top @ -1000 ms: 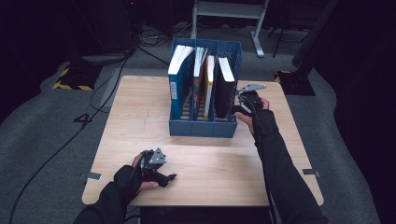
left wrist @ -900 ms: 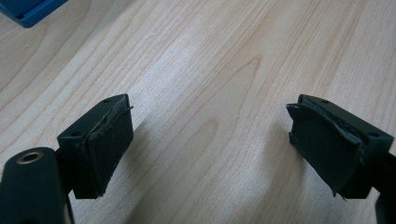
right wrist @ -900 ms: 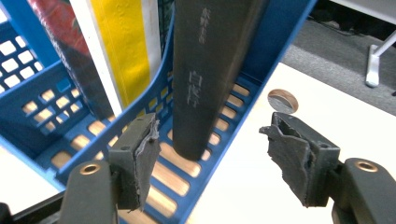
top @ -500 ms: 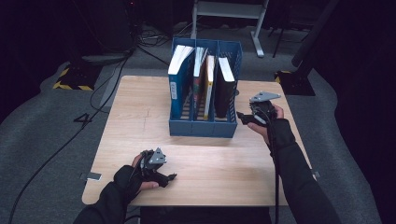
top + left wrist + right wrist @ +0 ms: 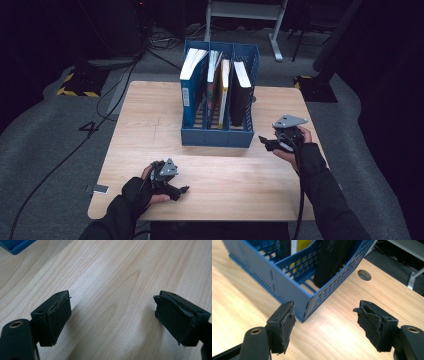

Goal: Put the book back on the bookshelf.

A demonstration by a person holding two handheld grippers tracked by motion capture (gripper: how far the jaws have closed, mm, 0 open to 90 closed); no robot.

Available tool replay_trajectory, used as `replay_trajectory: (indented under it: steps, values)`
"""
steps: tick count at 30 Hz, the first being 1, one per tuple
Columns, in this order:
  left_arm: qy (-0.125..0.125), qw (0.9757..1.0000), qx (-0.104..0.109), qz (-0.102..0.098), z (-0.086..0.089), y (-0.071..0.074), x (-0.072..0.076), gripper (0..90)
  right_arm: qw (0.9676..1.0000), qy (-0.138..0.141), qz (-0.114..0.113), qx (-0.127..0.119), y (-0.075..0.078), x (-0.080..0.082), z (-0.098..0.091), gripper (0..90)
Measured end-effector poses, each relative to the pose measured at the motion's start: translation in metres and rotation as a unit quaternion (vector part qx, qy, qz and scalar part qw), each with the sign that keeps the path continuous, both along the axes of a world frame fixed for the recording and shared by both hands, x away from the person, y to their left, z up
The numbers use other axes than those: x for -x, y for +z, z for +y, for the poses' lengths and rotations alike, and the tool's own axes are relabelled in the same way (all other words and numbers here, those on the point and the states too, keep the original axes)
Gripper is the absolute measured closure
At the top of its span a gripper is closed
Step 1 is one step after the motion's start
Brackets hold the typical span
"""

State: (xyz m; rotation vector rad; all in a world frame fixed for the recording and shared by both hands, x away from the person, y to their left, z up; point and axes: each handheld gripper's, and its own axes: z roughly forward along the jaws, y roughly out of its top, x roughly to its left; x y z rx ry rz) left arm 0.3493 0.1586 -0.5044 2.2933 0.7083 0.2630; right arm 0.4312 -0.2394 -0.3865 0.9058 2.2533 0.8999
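- Right gripper [image 5: 268,143]: jaws wide apart, nothing between the pads [image 5: 287,326]; just been opening a little further. Held just off the front right corner of the blue file rack [image 5: 218,136], not touching it.
- In the right gripper view, rack corner [image 5: 305,312] sits between and beyond the jaws, bare wood under them.
- Black book [image 5: 241,97] upright in the rack's right compartment, nearest the right gripper; white page edges up.
- Middle compartment: two thinner books, one with a yellow spine [image 5: 223,100], leaning slightly.
- Left compartment: blue-spined book [image 5: 188,95], tilted, white pages showing on top.
- Left gripper [image 5: 177,189]: jaws wide, pads [image 5: 58,320] empty, only wood grain between them. Low over the table's near left part, well apart from the rack.
- Wooden table [image 5: 150,115]: light top, round cable hole [image 5: 364,275] beyond the rack's right side.
- Gloved hands and dark sleeves on both grippers; cable trailing from the right one along the forearm.
- Floor around: grey carpet, loose cables, yellow-black hazard tape [image 5: 75,91] at far left.
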Motion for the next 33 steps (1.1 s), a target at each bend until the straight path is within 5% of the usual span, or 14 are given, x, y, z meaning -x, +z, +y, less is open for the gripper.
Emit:
replay_trajectory:
  steps: [30,33]
  values:
    - [0.001,1.0,0.0,0.0,0.0,0.0,0.0,13.4,0.9993,0.019,0.03,0.015,-0.069,0.056,-0.071,28.4]
    - [0.001,1.0,0.0,0.0,0.0,0.0,0.0,13.5,0.9997,0.015,0.019,0.008,-0.079,0.061,-0.077,29.5]
